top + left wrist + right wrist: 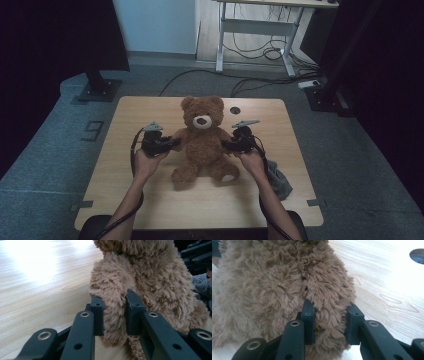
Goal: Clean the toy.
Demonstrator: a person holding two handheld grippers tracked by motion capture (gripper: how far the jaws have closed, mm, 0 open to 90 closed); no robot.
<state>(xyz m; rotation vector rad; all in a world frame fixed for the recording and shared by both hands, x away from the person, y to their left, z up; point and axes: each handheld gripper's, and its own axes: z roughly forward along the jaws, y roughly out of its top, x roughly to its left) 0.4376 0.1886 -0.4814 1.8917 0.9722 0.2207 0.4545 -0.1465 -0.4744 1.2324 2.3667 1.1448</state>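
The bear [202, 137] sits upright mid-bench [150, 200]. My left hand-held gripper [172, 143] clamps one arm, my right hand-held gripper [226, 145] the other. I should hold both grips even and lift level, not pulling outward. One bear, two grippers, one grey cloth [279, 181] beside the bear.

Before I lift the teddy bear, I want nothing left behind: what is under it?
The teddy bear sits on the wooden table, bare wood showing around its legs. A grey cloth lies apart, by the right forearm. The spot directly beneath its body is covered.
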